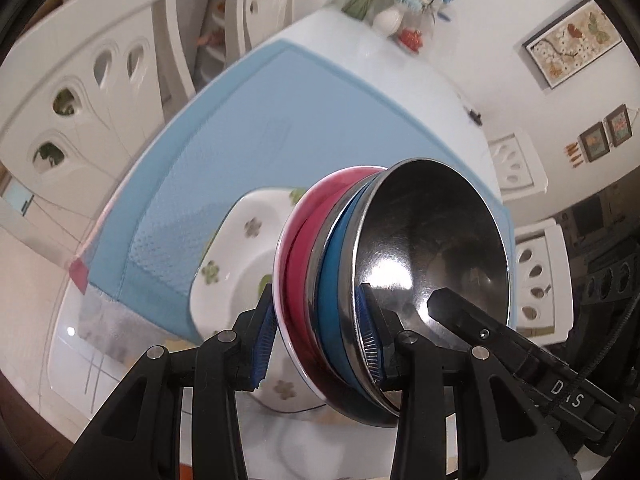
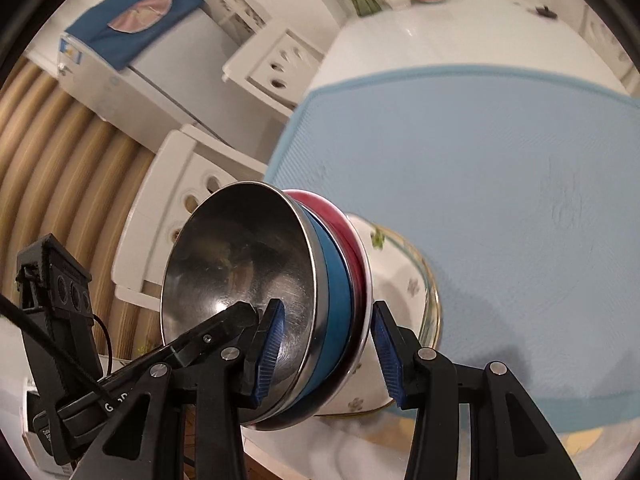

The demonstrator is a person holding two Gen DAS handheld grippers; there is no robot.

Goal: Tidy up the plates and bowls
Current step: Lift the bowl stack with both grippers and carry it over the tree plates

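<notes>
A nested stack of bowls is tipped on its side between both grippers: a bare steel bowl (image 1: 432, 232) (image 2: 240, 248) innermost, then a blue-sided bowl (image 1: 336, 280) (image 2: 338, 292), then a red-sided bowl (image 1: 300, 260) (image 2: 344, 220). My left gripper (image 1: 316, 340) is shut across the stack's rims, one pad inside the steel bowl and the other behind the red bowl. My right gripper (image 2: 328, 356) clamps the same stack from the opposite side. Just beyond the stack sits a white flowered dish (image 1: 240, 248) (image 2: 404, 272), outside both jaws, at the near edge of the light blue mat (image 1: 260, 120) (image 2: 500, 180).
The mat covers a white table (image 2: 460, 28). A white vase of flowers (image 1: 388, 20) and a small red ornament (image 1: 412, 38) stand at the table's far end. White chairs (image 1: 80, 92) (image 2: 192, 200) ring the table. A fridge with a blue cover (image 2: 132, 20) stands beyond.
</notes>
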